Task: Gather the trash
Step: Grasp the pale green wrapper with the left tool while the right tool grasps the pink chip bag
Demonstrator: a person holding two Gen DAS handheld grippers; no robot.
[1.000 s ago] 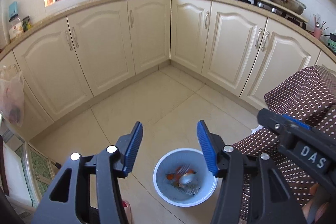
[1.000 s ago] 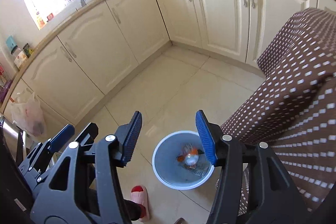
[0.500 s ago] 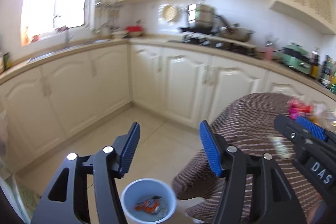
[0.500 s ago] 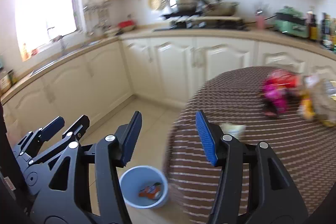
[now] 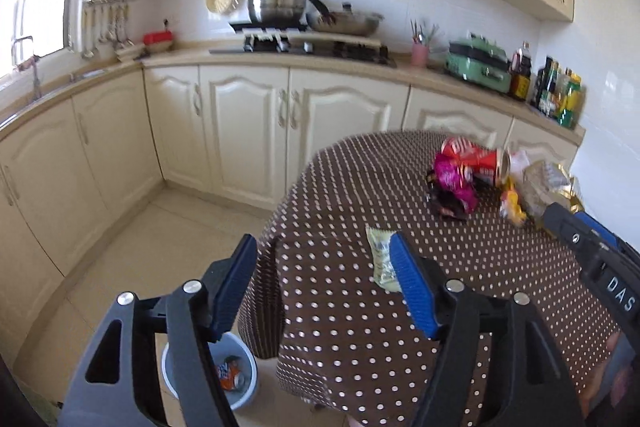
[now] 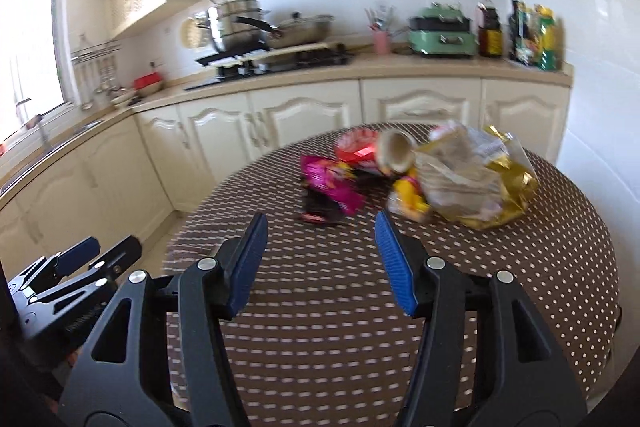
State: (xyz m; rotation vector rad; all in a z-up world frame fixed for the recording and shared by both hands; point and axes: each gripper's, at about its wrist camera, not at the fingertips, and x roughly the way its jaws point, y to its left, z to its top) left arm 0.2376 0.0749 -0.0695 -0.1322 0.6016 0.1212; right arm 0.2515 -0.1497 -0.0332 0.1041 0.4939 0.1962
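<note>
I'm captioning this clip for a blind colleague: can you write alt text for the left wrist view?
The left gripper, empty and with its fingers opening, hangs over the edge of a round table with a brown polka-dot cloth. A pale yellow wrapper lies just ahead, with a red can and crumpled packets beyond. A blue bin stands on the floor below.

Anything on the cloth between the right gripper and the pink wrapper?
No: in the right wrist view only bare dotted cloth lies between the right gripper and the pink wrapper.

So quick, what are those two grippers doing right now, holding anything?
Left gripper: jaws opening, nothing between them, above the dotted table's edge.
Right gripper: jaws opening, empty, facing the trash pile.
</note>
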